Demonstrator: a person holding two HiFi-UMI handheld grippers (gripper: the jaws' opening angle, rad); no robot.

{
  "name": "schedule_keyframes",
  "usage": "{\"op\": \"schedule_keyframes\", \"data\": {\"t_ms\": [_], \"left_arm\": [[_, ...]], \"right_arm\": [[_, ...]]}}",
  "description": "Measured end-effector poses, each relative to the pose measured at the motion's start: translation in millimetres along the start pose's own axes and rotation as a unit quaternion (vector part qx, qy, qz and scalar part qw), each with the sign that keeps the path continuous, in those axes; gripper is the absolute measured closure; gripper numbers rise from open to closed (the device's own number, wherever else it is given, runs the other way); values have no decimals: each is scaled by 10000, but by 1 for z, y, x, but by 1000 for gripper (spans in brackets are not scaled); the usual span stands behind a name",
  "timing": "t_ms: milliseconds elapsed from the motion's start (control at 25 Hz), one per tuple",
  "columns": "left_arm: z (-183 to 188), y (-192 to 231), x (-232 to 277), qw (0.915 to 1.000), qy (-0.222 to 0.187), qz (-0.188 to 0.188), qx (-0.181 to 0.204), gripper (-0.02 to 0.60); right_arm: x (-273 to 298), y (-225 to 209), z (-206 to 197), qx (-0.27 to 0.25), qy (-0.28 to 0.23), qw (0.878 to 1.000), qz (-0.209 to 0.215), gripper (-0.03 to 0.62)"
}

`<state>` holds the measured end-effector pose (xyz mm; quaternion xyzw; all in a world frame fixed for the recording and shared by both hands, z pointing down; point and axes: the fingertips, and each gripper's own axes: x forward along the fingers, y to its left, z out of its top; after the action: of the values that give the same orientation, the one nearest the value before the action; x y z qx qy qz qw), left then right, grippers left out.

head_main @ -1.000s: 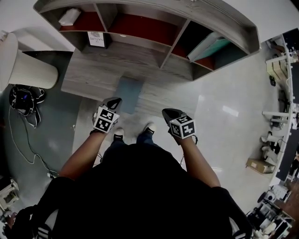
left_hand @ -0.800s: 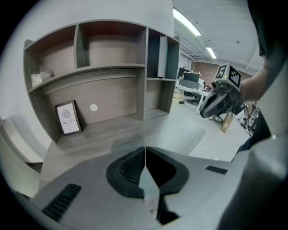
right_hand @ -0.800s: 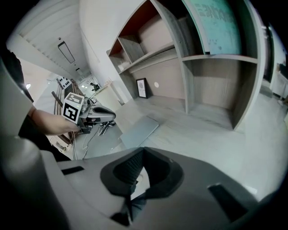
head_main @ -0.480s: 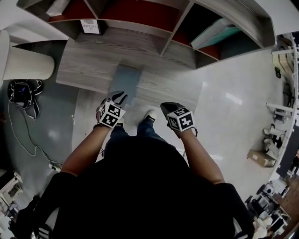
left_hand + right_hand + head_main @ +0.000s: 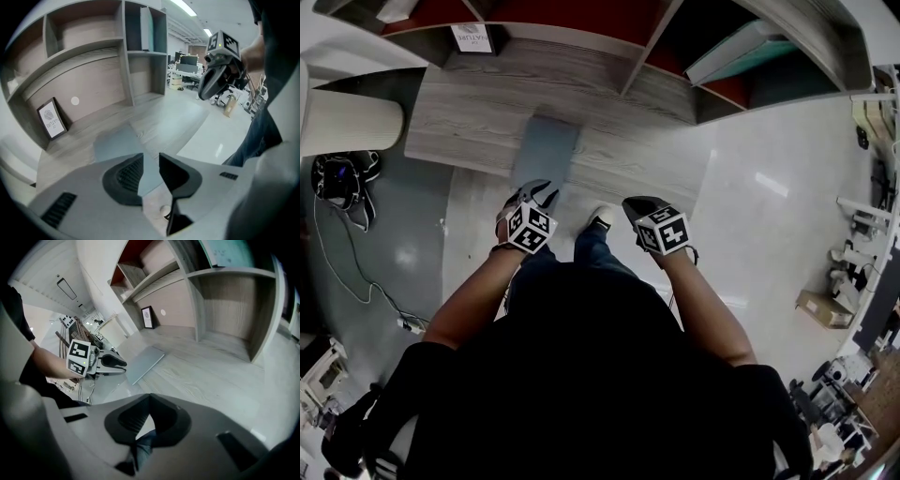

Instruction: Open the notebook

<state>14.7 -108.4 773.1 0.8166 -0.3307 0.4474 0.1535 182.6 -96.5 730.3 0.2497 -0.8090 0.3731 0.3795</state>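
Notebook [image 5: 546,150]: lay closed at the wooden desk's [image 5: 459,112] front edge.
Left gripper [image 5: 539,194]: jaws were opening, nothing between them.
Right gripper [image 5: 636,206]: jaws together, empty.

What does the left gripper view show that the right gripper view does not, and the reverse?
Only the left gripper view: the right tool from outside, and the left tool with its own jaws opening, nothing between them. Only the right gripper view: the left tool from outside, and the right tool with its own jaws shut together, empty. Both: the closed grey-blue notebook on the wooden surface, the framed sign leaning behind it, and the shelf unit.
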Motion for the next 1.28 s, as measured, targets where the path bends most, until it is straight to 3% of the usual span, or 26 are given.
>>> {"op": "schedule_keyframes", "data": {"t_ms": [440,720,1280], "left_arm": [[-26,-20,26,9986,339,106,394,466],[-32,-31,39,9938,502,186,971,457],[-45,-37,52,9873,794,356,1327,459]], "right_arm": [[7,-3,-15,22,177,9998,30,592],[10,1,-23,27,296,9995,134,592],[10,0,-38,126,369,9990,214,592]]}}
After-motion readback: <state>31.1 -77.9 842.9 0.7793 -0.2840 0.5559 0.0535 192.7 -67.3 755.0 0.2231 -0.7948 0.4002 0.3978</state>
